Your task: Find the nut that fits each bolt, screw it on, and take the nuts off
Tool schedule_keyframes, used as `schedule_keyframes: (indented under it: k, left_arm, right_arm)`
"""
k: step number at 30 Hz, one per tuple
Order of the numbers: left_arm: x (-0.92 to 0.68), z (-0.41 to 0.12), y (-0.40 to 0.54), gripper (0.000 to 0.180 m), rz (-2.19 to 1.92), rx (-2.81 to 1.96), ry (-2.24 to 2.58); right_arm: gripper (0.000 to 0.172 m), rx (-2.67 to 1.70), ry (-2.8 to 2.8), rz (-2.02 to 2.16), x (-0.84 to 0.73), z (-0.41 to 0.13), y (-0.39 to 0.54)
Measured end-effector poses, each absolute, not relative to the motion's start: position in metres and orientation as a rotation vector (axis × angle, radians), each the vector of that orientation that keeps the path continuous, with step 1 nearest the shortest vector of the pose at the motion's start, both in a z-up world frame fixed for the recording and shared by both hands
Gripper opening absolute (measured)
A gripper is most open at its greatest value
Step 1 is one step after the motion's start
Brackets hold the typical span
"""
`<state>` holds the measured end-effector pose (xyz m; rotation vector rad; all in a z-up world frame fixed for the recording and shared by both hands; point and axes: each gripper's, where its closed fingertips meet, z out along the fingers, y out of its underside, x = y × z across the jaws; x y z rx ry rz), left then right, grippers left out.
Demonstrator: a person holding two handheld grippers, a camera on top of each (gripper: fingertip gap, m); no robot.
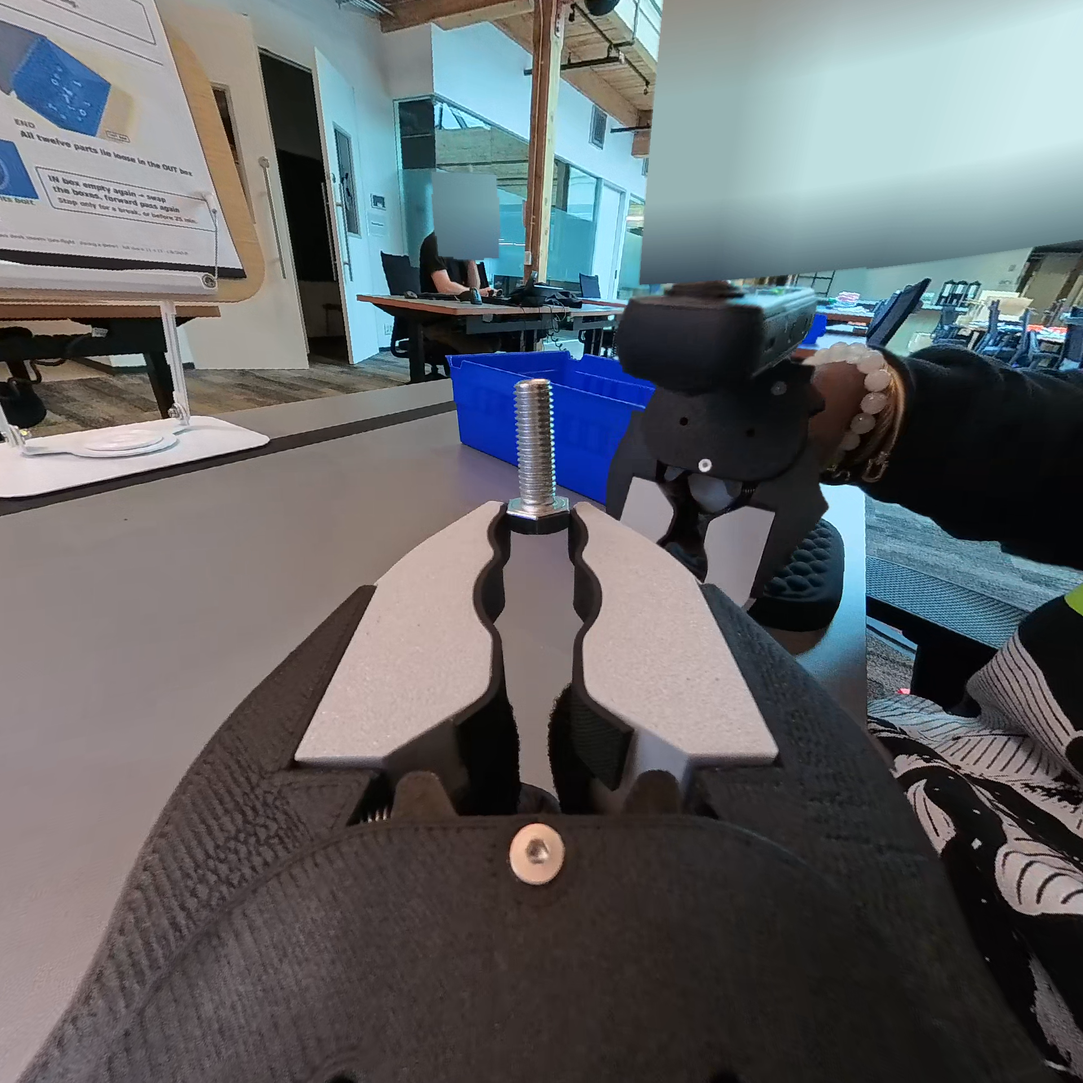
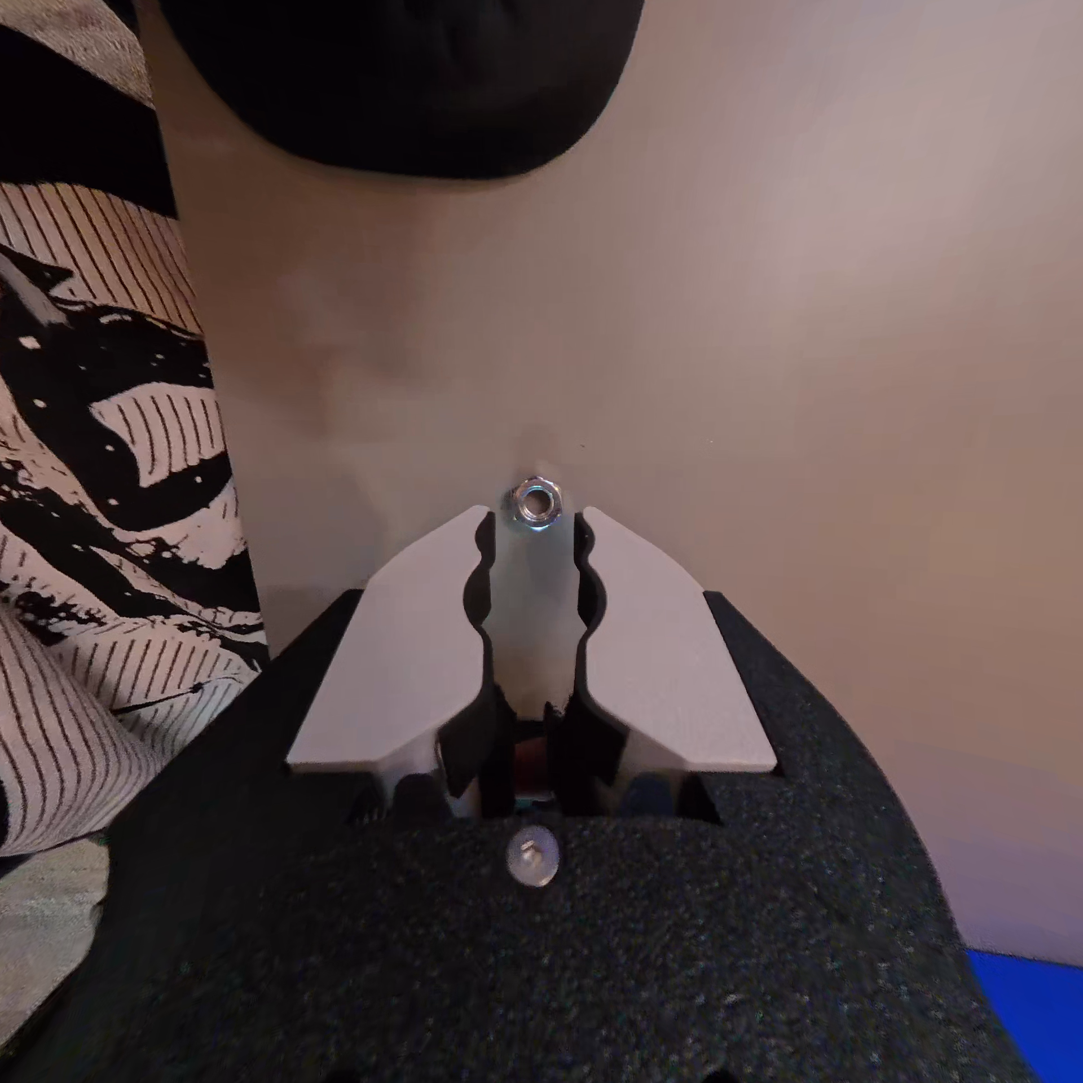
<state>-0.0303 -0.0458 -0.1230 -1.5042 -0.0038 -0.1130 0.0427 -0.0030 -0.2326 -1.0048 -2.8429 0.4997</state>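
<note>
In the left wrist view my left gripper [image 1: 536, 518] is shut on the hex head of a silver bolt [image 1: 533, 445]. The bolt stands upright with its threaded shank pointing up, and no nut is on it. My right gripper [image 1: 691, 551] hangs to the right, pointing down at the grey table [image 1: 234, 586]. In the right wrist view a small silver hex nut [image 2: 534, 505] lies flat on the table at the tips of my right gripper [image 2: 536, 514]. The jaws stand open, with a gap between each pad and the nut.
A blue bin [image 1: 527, 375] stands on the table behind the bolt. A white document stand [image 1: 117, 176] is at the far left. A black round textured pad [image 1: 809, 574] lies at the table's right edge and also shows in the right wrist view [image 2: 410, 88]. Patterned clothing [image 2: 88, 469] is nearby. The tips of one gripper are about 15 cm away from the tips of the other.
</note>
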Motion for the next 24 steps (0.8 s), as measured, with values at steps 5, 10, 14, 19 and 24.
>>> schedule_keyframes:
  k: [5,10,14,19,24]
  left_arm:
    - [-0.03,-0.123,-0.046,0.019,-0.114,-1.501,-0.005]
    - [-0.03,-0.123,-0.046,0.019,-0.118,-1.502,-0.006]
    - [-0.029,-0.123,-0.046,0.019,-0.117,-1.507,-0.003]
    - [-0.025,-0.125,-0.042,0.019,-0.118,-1.533,0.018]
    - [-0.006,-0.115,-0.028,0.019,-0.222,-1.515,0.107]
  right_arm:
    - [0.023,-0.987,-2.854,0.496,0.038,-0.238,-0.004]
    - [0.021,-0.969,-2.866,0.498,0.037,-0.24,-0.006]
    - [0.018,-0.956,-2.871,0.496,0.037,-0.241,-0.006]
    - [0.018,-0.927,-2.864,0.525,0.037,-0.234,-0.004]
    - [0.018,-0.753,-2.868,0.612,0.044,-0.185,0.005]
